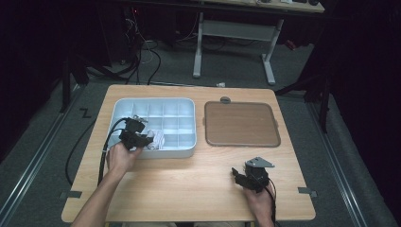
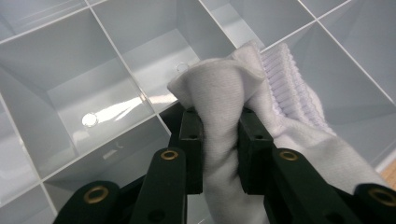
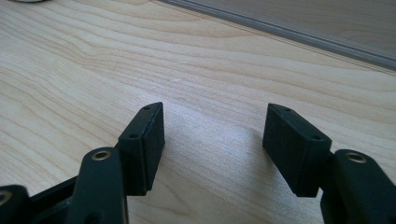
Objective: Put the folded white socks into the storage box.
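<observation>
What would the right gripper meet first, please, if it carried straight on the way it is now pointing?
Probably the raised rim of the brown tray. The right gripper has its fingers open over bare wooden table, and the tray edge crosses ahead; how far off it lies is hard to judge.

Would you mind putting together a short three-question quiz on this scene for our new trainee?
1. True or false: the left tongs are clamped on a white sock.
2. What lies under the open right tongs? A) the brown lid B) bare wooden table C) the divided tray
3. Fill in: in the high view, the brown lid lies to the ____ of the divided tray.

Key
1. True: both pads press the fabric, above the tray's compartments.
2. B: the jaws stand apart with only wood grain between them.
3. Right: the two lie side by side on the table, apart.
</observation>
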